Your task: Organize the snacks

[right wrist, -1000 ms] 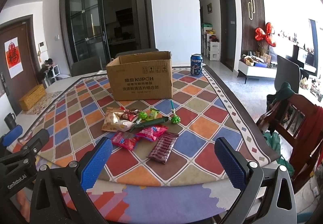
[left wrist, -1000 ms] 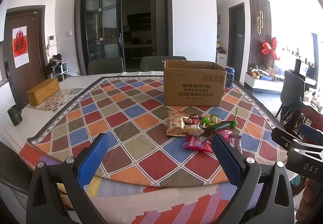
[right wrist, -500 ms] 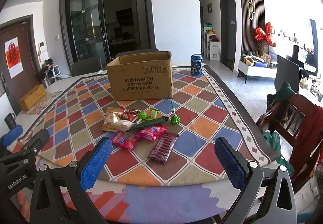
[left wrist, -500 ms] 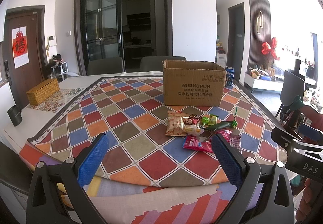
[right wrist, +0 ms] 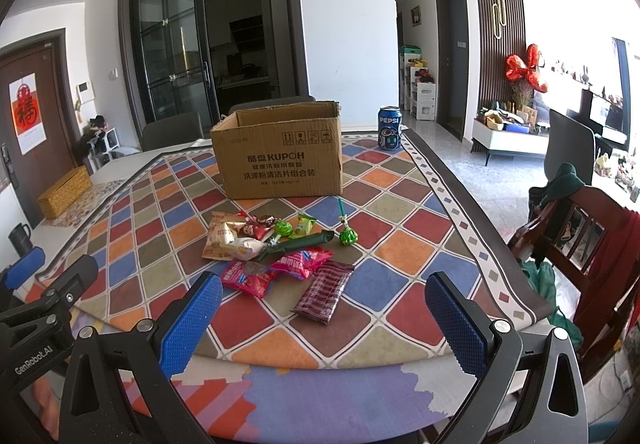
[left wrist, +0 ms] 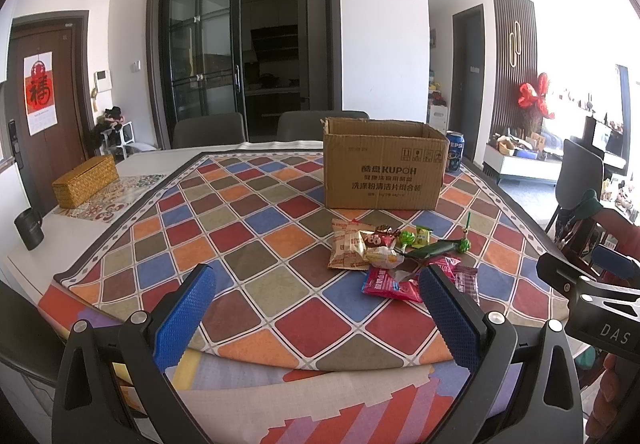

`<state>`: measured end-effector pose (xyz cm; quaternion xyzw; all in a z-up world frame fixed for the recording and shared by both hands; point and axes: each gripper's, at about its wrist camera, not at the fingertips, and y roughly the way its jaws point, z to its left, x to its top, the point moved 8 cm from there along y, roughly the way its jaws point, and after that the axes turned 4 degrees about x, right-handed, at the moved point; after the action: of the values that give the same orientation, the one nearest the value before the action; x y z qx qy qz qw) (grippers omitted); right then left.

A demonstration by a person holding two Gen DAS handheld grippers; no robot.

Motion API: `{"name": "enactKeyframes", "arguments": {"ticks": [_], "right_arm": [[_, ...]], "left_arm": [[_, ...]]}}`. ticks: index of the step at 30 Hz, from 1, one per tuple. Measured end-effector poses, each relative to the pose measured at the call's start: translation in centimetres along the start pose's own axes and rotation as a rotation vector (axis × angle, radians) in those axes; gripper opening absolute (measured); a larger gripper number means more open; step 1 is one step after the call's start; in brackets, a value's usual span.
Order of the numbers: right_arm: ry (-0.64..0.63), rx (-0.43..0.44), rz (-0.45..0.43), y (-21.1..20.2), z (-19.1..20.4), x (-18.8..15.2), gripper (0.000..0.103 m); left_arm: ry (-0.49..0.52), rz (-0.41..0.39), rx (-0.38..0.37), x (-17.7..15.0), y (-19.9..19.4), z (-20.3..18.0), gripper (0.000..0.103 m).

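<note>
the box (right wrist: pixel 280 156), open at the top, stands upright on the checked cloth (right wrist: pixel 400 228) and serves as landmark. the snacks (right wrist: pixel 276 244) lie in a loose heap on the cloth just in front of the box, none in it that can be seen: a tan packet (right wrist: pixel 220 238) at the heap's left, two green lollipops (right wrist: pixel 347 234), a dark green stick (right wrist: pixel 300 242), pink packets (right wrist: pixel 300 262) and a maroon striped bar (right wrist: pixel 324 294) nearest the cameras. a pepsi can (right wrist: pixel 389 128) stands behind the box's right corner. a woven case (left wrist: pixel 85 180) sits well left of the box, off the cloth, with a black mug (left wrist: pixel 29 228) nearer the table edge.

the left gripper (left wrist: pixel 316 314) hangs in front of the box, short of the heap, jaws wide apart and empty. the right gripper (right wrist: pixel 324 324) hangs likewise, jaws wide apart, holding nothing, the maroon bar just beyond it.
</note>
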<state>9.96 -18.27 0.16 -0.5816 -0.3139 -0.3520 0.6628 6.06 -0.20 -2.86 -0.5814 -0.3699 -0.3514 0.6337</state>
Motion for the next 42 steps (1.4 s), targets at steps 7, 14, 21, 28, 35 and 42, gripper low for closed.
{"name": "enactKeyframes", "arguments": {"ticks": [7,14,21,28,35,42], "right_arm": [[0.002,0.004,0.015,0.4,-0.1,-0.2,0.102],[0.007,0.012,0.064,2.3,0.0,-0.6,0.102],[0.022,0.027,0.142,4.9,-0.1,-1.5,0.102],[0.026,0.026,0.202,7.3,-0.2,-2.2,0.102],[0.031,0.008,0.261,10.4,-0.6,-2.5,0.101],[0.035,0.008,0.308,13.2,-0.6,-3.2,0.096]], "left_arm": [[0.007,0.022,-0.01,-0.1,0.6,-0.3,0.103],[0.02,0.065,-0.013,-0.7,2.4,-0.6,0.103],[0.049,0.121,-0.041,-1.4,4.7,-1.5,0.098],[0.081,0.192,-0.099,-2.0,7.8,-2.8,0.089],[0.092,0.251,-0.164,-2.7,11.0,-4.0,0.079],[0.112,0.304,-0.219,-3.8,13.9,-5.5,0.073]]}}
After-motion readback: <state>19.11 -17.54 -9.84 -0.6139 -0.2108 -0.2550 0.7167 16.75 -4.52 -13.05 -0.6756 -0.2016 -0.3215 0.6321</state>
